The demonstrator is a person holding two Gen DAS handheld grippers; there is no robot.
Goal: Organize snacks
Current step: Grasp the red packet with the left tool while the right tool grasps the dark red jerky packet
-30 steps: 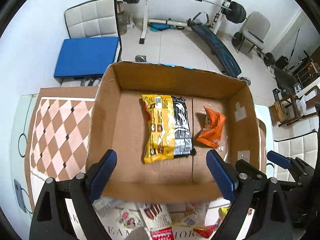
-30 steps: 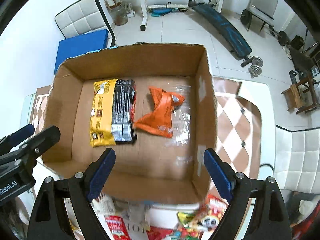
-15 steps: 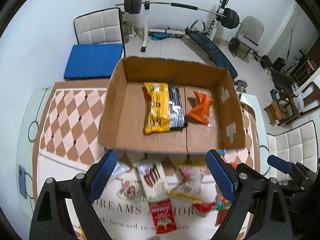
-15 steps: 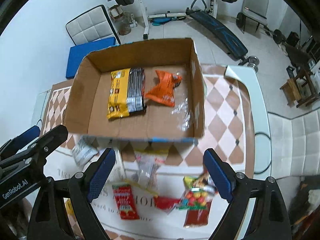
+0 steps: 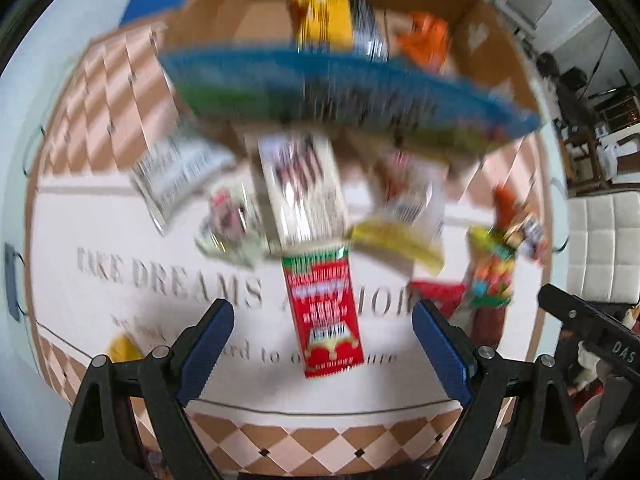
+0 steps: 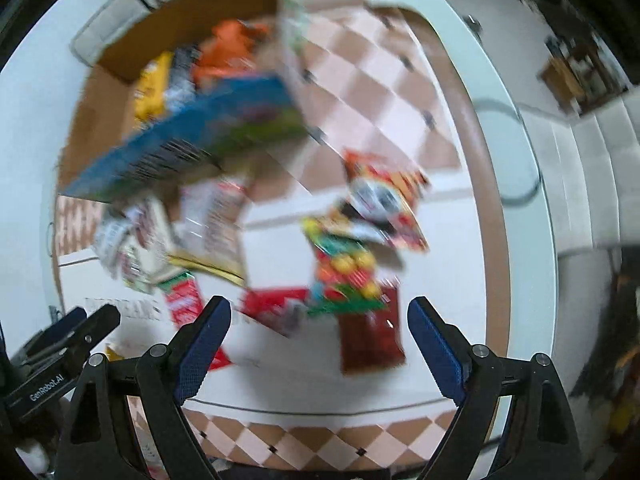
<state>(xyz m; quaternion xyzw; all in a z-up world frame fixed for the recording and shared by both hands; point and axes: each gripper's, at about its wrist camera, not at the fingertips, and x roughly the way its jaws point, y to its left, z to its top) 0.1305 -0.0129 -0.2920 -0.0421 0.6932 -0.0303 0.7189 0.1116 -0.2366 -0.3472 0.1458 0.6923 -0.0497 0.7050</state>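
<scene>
Both views are motion-blurred. A cardboard box [image 5: 340, 80] with a blue printed front stands at the far side of the table; it also shows in the right wrist view [image 6: 180, 136]. In it lie a yellow-black bag [image 5: 324, 16] and an orange bag [image 5: 424, 40]. Several loose snack packets lie in front of the box. A red packet [image 5: 324, 312] is ahead of my open, empty left gripper [image 5: 322, 340]. A colourful candy bag [image 6: 348, 276] and a dark red packet [image 6: 368, 336] are ahead of my open, empty right gripper [image 6: 318, 340].
The table has a white cloth with grey lettering [image 5: 168, 272] and a checkered border [image 6: 352, 92]. A white padded chair [image 5: 600, 248] stands to the right. The other gripper shows at the edge of each view [image 5: 592, 340] [image 6: 60, 352].
Both grippers have pulled back from over the box towards the near side of the table. The loose packets in front of the box have come into view. Both stay open.
</scene>
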